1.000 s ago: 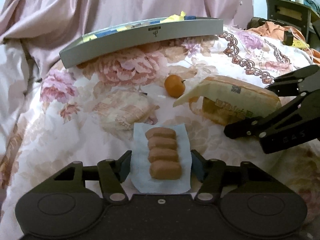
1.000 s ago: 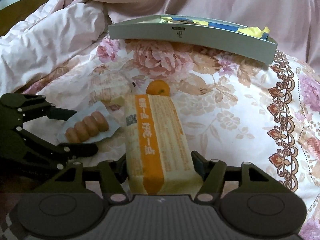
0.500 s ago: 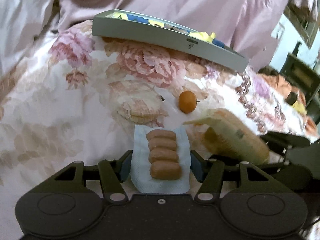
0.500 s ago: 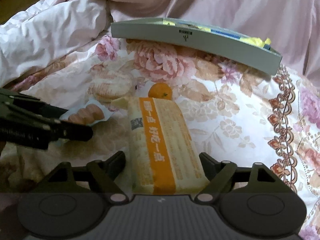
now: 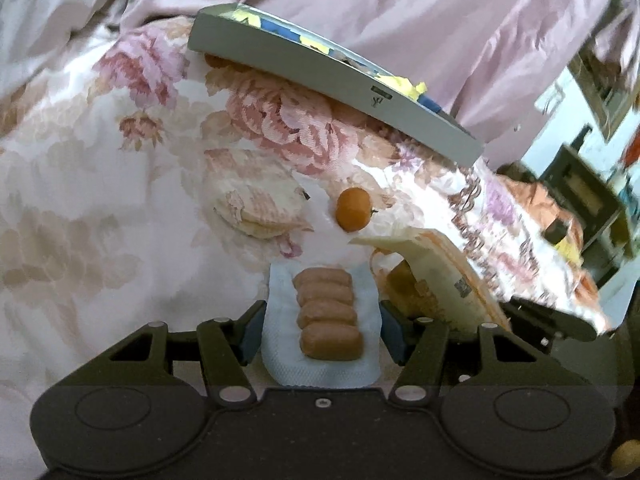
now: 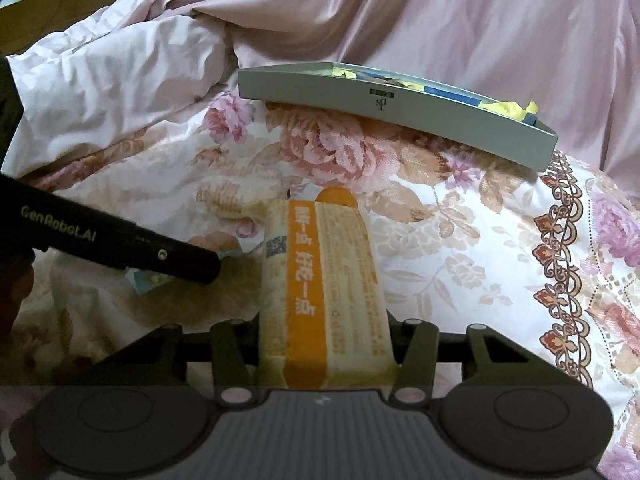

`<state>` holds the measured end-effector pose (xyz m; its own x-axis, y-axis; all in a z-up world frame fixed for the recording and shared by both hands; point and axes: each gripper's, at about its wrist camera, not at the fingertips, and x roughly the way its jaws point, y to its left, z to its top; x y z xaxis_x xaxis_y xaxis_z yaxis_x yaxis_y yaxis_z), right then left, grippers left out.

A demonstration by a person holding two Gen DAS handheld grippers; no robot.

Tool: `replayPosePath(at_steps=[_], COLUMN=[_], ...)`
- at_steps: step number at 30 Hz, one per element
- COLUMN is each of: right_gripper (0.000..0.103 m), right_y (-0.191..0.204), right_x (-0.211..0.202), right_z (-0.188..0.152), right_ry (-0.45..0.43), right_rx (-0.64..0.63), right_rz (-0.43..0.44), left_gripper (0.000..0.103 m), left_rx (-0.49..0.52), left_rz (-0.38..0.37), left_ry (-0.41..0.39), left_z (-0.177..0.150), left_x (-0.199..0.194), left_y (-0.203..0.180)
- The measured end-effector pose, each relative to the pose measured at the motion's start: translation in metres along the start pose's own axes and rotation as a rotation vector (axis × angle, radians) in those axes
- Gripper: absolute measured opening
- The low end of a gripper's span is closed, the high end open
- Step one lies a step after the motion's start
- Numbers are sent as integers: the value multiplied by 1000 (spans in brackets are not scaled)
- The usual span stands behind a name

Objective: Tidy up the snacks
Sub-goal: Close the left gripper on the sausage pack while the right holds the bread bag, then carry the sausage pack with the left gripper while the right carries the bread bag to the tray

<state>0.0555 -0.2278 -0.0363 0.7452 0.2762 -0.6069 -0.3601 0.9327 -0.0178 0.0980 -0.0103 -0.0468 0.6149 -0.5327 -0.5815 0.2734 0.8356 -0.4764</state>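
My left gripper (image 5: 322, 330) is clamped on a white, dimpled packet (image 5: 280, 344) of four smooth brown rolls. My right gripper (image 6: 326, 348) has just been closing and now grips a long, soft-cornered yellow pack (image 6: 348, 280) with an orange stripe. A round orange fruit (image 5: 353, 209) and a clear-wrapped flat cake (image 5: 260, 208) lie on the glossy floral quilt (image 5: 120, 200). A shallow grey tray (image 5: 320, 76) rests beyond, against pink satin folds. Since a second ago, my left view has tilted and the tray now runs diagonally.

A home bedroom: a floral quilt (image 6: 460, 240) and pink bedding (image 6: 440, 12) (rumpled) cover a bed.
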Motion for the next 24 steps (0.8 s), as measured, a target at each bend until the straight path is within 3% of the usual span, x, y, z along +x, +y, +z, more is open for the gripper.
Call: replayPosePath(at_steps=[5,13,24], right_gripper=[54,54,54], right_y=[-4,-12,-27], right_x=[-6,-14,-26], right_z=[0,2,15], right_ry=[-18,-57,-138], right_rx=[21,52,86], right_rz=[1,-15,-11], left_gripper=[61,61,61], left_rx=[-94,-111,-142], left_rz=[-60,-132,-116], left_ry=[-7,-51,-165], left_z=[0,-3,10], left_x=[-1,-4,-18], left_y=[7,2,3])
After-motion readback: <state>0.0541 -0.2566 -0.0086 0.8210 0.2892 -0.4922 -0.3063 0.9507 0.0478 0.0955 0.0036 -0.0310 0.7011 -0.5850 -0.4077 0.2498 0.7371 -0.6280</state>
